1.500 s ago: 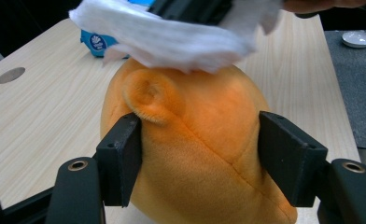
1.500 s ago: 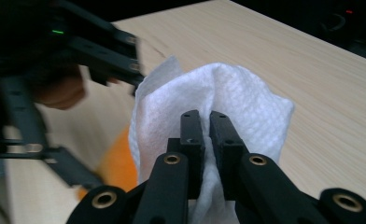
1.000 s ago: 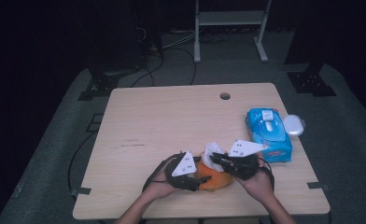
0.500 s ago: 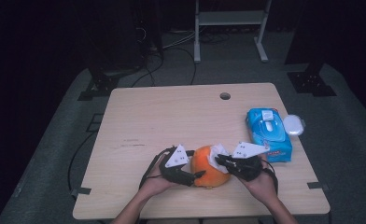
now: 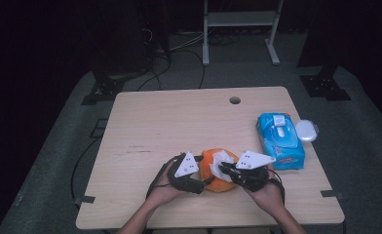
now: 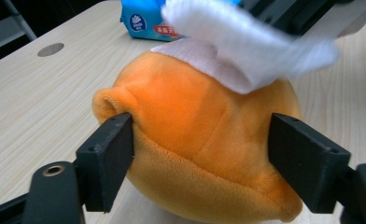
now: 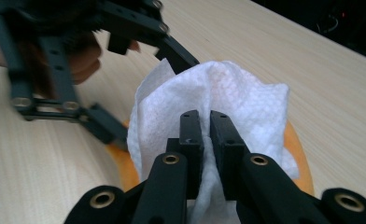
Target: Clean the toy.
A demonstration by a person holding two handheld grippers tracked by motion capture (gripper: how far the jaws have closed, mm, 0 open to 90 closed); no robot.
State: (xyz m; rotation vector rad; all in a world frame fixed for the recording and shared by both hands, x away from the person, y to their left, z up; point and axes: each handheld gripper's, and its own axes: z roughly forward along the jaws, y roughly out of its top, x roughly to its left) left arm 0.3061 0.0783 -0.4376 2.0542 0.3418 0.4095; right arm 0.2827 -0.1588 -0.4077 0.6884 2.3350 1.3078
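An orange plush toy (image 5: pixel 209 163) sits near the front edge of the wooden table (image 5: pixel 179 122). My left gripper (image 5: pixel 204 183) reaches in from the toy's left. Its jaws have just been opening and now stand wide around the toy (image 6: pixel 186 107), with both pads against its sides. My right gripper (image 7: pixel 205 116) is shut on a bunched white wipe (image 7: pixel 218 93). It holds the wipe (image 5: pixel 221 158) down on the top of the toy, coming in from the right (image 5: pixel 224 168).
A blue pack of wet wipes (image 5: pixel 280 140) lies at the table's right edge, with a round white lid (image 5: pixel 306 130) beside it. A cable hole (image 5: pixel 235 100) sits near the far edge. Beyond the table are a metal stand and cables on the dark floor.
The left gripper has shifted a little to the left and its jaws stand wider, so more of the orange toy shows. The right gripper keeps the wipe on the toy's top.
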